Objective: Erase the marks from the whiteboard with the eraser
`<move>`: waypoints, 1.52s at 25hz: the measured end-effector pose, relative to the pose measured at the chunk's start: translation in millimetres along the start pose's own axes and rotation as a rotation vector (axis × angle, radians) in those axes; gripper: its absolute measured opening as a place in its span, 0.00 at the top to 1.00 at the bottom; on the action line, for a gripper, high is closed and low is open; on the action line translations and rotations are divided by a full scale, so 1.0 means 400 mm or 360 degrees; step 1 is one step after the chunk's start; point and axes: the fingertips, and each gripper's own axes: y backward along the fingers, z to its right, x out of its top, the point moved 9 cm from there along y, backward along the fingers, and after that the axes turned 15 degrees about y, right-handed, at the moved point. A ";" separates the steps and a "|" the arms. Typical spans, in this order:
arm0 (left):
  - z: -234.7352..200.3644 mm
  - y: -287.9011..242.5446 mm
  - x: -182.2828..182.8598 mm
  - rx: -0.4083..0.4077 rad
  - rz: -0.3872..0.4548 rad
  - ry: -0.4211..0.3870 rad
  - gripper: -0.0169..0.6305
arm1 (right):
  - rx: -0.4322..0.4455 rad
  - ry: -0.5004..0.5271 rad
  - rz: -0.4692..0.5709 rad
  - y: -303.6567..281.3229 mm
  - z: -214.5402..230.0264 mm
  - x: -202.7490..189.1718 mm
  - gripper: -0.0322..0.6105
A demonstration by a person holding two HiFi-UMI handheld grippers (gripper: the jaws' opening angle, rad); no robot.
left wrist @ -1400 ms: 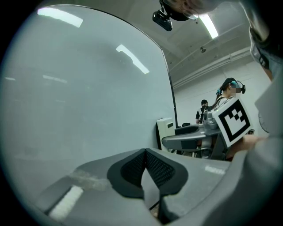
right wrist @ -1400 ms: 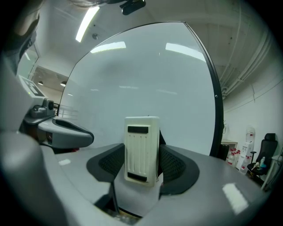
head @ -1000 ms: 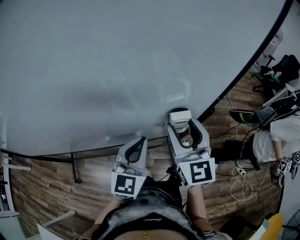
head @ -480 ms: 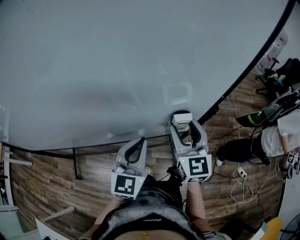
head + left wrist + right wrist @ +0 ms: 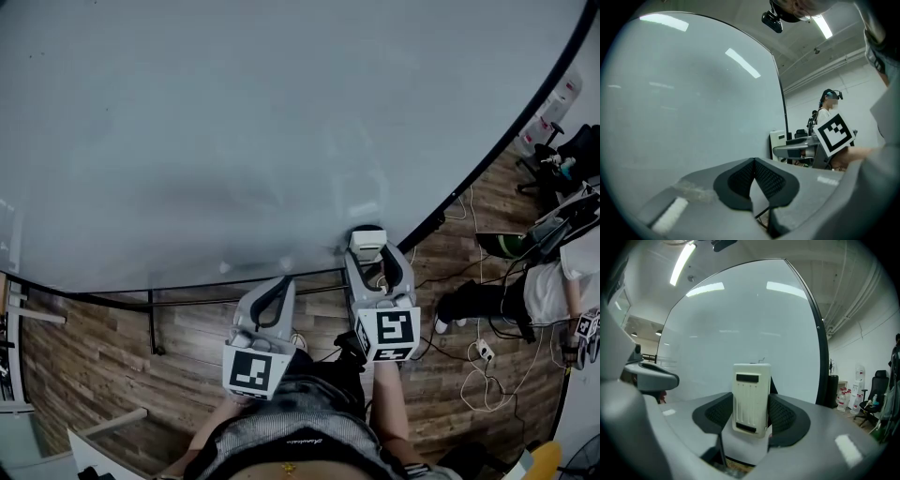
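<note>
Two grippers sit low in front of the whiteboard [image 5: 234,122]. The right gripper [image 5: 368,251] has its jaws squeezed tight on the white eraser [image 5: 751,397]. The eraser stands up straight between them, close to the bottom edge of the board. The left gripper [image 5: 279,284] is just beside it. Its jaws are pressed together with nothing in them, and they point at the board.

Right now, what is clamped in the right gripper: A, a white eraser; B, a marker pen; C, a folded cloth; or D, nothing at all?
A: in the right gripper view, the right gripper has its jaws pressed against both sides of the white eraser, which stands upright between them in front of the whiteboard.
</note>
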 end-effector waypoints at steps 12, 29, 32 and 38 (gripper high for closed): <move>-0.121 0.056 0.003 0.0077 0.0038 0.0039 0.97 | 0.0014 -0.0009 0.0011 -0.050 -0.107 0.036 0.58; -0.264 0.156 0.040 0.0010 0.0023 -0.0001 0.97 | -0.0057 -0.0025 -0.0005 -0.064 -0.270 0.115 0.58; -0.283 0.179 0.043 0.0006 0.0007 0.0038 0.97 | -0.0053 -0.0024 -0.0005 -0.068 -0.307 0.132 0.58; -0.327 0.220 0.060 -0.0036 0.0002 0.0000 0.97 | -0.0070 -0.0024 -0.0009 -0.068 -0.364 0.170 0.58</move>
